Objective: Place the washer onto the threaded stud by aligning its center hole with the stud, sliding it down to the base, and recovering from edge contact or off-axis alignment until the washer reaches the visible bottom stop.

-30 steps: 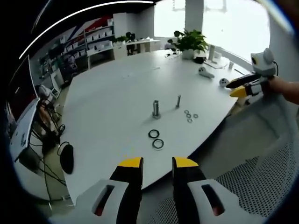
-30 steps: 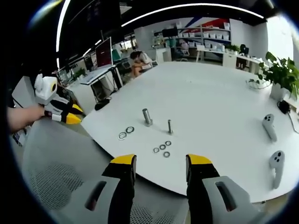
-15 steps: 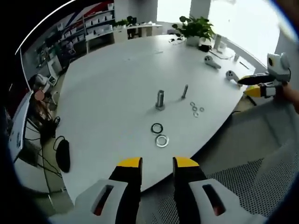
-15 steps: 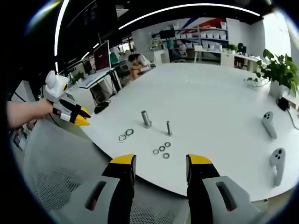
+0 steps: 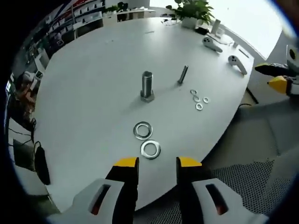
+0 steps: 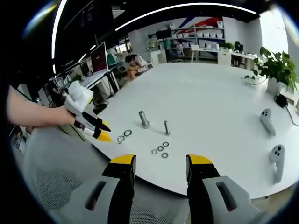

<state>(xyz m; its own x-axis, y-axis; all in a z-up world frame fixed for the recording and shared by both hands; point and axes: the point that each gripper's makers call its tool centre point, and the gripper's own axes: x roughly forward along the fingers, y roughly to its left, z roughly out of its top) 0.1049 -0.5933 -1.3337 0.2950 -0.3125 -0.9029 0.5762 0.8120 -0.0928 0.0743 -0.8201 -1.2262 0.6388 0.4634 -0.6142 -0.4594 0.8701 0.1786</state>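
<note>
We have the left hand-held gripper [image 5: 155,162] poised just above the near edge of the white tabletop [image 5: 88,93], its yellow-tipped jaws parted and holding nothing. Straight ahead of them, and close, lie two large washers: the nearer washer [image 5: 150,149] just beyond the jaw tips, the second large washer [image 5: 142,130] touching or almost touching it on the far side. Beyond those, on nearly the same line, the thick threaded stud [image 5: 147,87] stands upright on its hex base, its long axis vertical, so a washer must come down over it flat. A thinner stud [image 5: 182,74] stands to its right, with three small washers [image 5: 199,100] near it.

The right hand-held gripper [image 6: 158,161] hangs back off the table edge, jaws likewise apart and empty; we judge the left one the nearer to the large washers (in the right gripper view its tips hover almost over them).

Which washer matches which stud we can only guess from relative size. The thread detail is too fine to read, the bottom stop is just the hex base, and we cannot tell whether the two large washers overlap.
</note>
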